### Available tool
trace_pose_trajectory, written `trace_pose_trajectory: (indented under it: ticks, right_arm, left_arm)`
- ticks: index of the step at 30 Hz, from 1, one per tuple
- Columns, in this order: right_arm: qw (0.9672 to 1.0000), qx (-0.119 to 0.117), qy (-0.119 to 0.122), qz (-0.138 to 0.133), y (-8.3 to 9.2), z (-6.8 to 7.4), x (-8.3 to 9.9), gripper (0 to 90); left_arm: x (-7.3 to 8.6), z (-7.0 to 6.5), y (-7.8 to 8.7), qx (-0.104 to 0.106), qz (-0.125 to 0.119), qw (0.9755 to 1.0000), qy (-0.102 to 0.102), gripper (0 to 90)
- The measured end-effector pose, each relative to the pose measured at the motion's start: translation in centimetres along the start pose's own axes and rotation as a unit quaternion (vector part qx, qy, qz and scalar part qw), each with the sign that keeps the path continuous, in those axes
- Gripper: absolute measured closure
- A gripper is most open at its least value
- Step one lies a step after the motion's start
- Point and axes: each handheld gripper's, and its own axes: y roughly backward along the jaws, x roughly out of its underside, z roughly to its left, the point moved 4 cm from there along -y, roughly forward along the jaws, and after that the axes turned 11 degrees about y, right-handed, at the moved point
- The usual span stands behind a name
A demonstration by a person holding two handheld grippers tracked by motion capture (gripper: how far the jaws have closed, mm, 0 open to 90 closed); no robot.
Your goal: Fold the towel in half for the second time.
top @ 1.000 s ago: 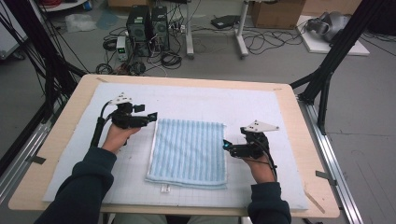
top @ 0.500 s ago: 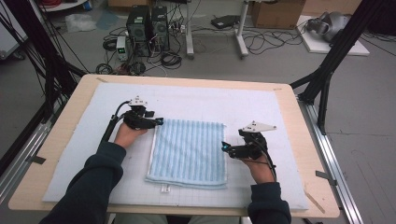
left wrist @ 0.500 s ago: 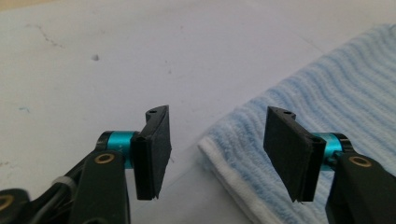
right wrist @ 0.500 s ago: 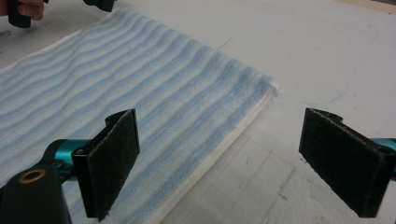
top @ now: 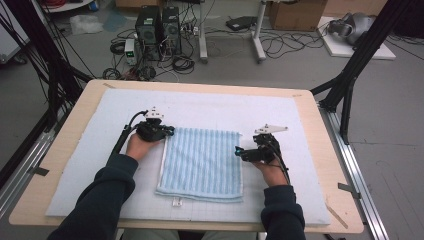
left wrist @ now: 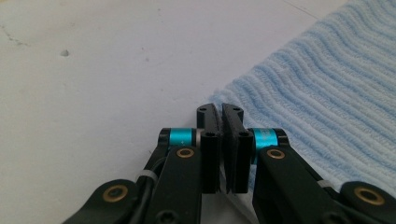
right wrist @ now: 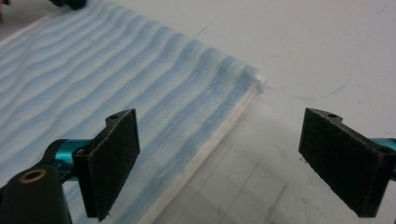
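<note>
Left gripper (top: 167, 132) is sitting at the far left corner of the towel (top: 202, 162); its jaws have just been closing and are now pressed together at that corner (left wrist: 219, 100). Whether cloth is actually caught between the pads, can't tell from the left gripper view. Right gripper (top: 239, 151) is hovering at the towel's right edge, jaws spread wide, one pad (right wrist: 114, 158) over the cloth and the other over bare mat, nothing pinched.

Towel: light blue with ribbed stripes and a white hem, lying flat in the middle of the worktop, slightly nearer the front edge. A small white tag (top: 176, 202) is sticking out at its near edge; any print on it is too small to read.

Surface: pale foam mat (top: 300, 130) covering most of a light wooden worktop (top: 75, 115), wood showing as a border all round. Faint grid lines are showing on the mat near the front.

Room: grey floor behind the far edge, two dark computer towers (top: 159, 27), loose cables (top: 280, 42), table legs, cardboard boxes at the back. Black frame struts (top: 360, 55) are standing at both sides. No readable brands or writing.
</note>
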Motion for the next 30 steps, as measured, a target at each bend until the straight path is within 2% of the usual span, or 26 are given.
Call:
trace_pose_trajectory:
  ticks: [1,2,5,7,9,12,14,17,18,20,22,25,28,30]
  right_arm:
    - [1.0,0.0,-0.001,0.006,-0.5,-0.4,-0.2,12.7]
    - [1.0,0.001,0.002,0.009,-0.9,-0.8,-0.5,17.5]
    - [0.9999,-0.008,0.002,0.008,-2.1,-1.6,-1.3,25.9]
    - [0.9998,-0.009,0.006,0.019,-3.0,-2.0,-1.7,31.5]
    - [0.9992,-0.011,0.015,0.036,-3.9,-2.2,-1.9,37.0]
    - [0.9986,-0.016,0.018,0.048,-4.8,-2.1,-2.0,46.2]
    - [0.9978,-0.015,0.03,0.057,-5.2,-1.8,-2.0,52.5]
    - [0.997,-0.031,0.044,0.056,-5.1,-1.4,-2.2,80.4]
    - [0.9962,-0.025,0.059,0.06,-5.1,-1.1,-2.4,82.9]
    - [0.9949,-0.009,0.075,0.066,-5.2,-1.0,-2.8,84.6]
    - [0.9952,0.01,0.074,0.062,-5.2,-1.3,-3.2,84.9]
    - [0.9967,0.034,0.064,0.036,-4.9,-1.8,-4.5,84.9]
    - [0.9961,0.052,0.07,0.01,-4.6,-2.0,-5.8,84.9]
    - [0.997,0.047,0.062,-0.003,-4.3,-2.0,-6.0,84.9]
  left_arm:
    - [0.0,0.0,0.0,0.002,0.0,1.0,0.001,85.7]
    - [0.0,0.0,0.0,0.002,-0.001,1.0,0.002,85.8]
    - [0.0,0.1,0.1,0.005,-0.002,1.0,0.008,85.8]
    - [0.0,0.2,0.1,0.007,-0.002,0.9999,0.012,85.9]
    - [0.0,0.2,0.1,0.009,-0.003,0.9998,0.017,85.9]
    - [0.0,0.3,0.1,0.01,-0.002,0.9998,0.02,85.9]
    - [0.0,0.3,0.1,0.011,-0.001,0.9997,0.021,86.0]
    - [-0.1,0.3,0.2,0.011,-0.001,0.9996,0.026,86.2]
    - [-0.2,0.3,0.3,0.01,-0.006,0.9996,0.025,86.2]
    - [-0.7,0.5,0.6,0.008,-0.029,0.999,0.035,86.3]
    - [-1.2,0.6,1.0,0.011,-0.056,0.9976,0.04,86.4]
    - [-2.0,1.1,1.5,0.009,-0.082,0.9954,0.047,86.4]
    - [-2.8,1.1,2.3,0.013,-0.109,0.9926,0.054,86.4]
    - [-3.0,1.0,2.8,0.017,-0.112,0.9924,0.047,86.3]
